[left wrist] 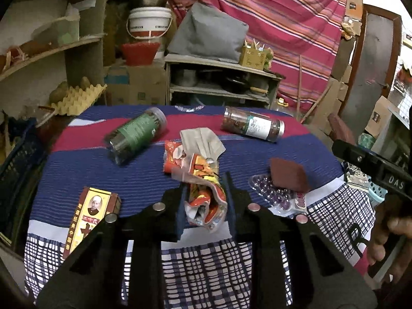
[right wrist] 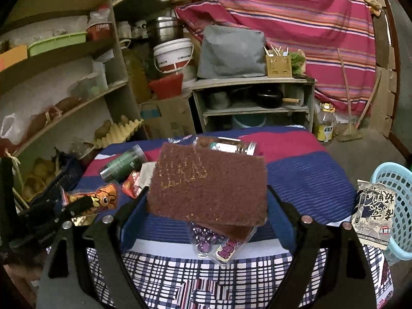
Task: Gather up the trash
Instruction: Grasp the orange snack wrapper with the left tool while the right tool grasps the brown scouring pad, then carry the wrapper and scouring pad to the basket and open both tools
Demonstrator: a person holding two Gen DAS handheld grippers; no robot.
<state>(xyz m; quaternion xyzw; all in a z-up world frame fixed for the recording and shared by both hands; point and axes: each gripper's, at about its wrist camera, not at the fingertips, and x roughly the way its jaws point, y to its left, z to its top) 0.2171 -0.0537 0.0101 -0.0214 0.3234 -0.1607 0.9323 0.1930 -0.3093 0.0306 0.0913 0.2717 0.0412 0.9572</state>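
- Your left hand-held gripper [left wrist: 204,200] is level over the near edge of the bench [left wrist: 144,180], pointing toward 12 o'clock; its jaws are pinched onto the crumpled orange snack wrapper [left wrist: 206,195], whose far end trails toward 11 o'clock, touching a grey rag [left wrist: 200,139].
- Your right hand-held gripper [right wrist: 206,206] is angled down at the bench [right wrist: 309,180] with its jaws spread wide, holding nothing; the brown scouring pad [right wrist: 208,182] sits between the two fingers, and whether they touch it cannot be told.
- That pad lies on top of a clear blister pack of purple beads [right wrist: 206,239], which pokes out at 6 o'clock.
- In the left wrist view, your right hand [left wrist: 386,234] grips its tool at 3 o'clock, fingers wrapped around the handle.
- Two jars lie on their sides at the far end: a green-labelled jar [left wrist: 136,134] at 10 o'clock and a white-labelled jar [left wrist: 253,127] at 1 o'clock.
- A yellow portrait box [left wrist: 87,219] lies flat at 8 o'clock of the left tool.
- A light blue basket [right wrist: 396,206] stands at 3 o'clock in the right wrist view, with a printed packet [right wrist: 373,213] leaning against its rim.
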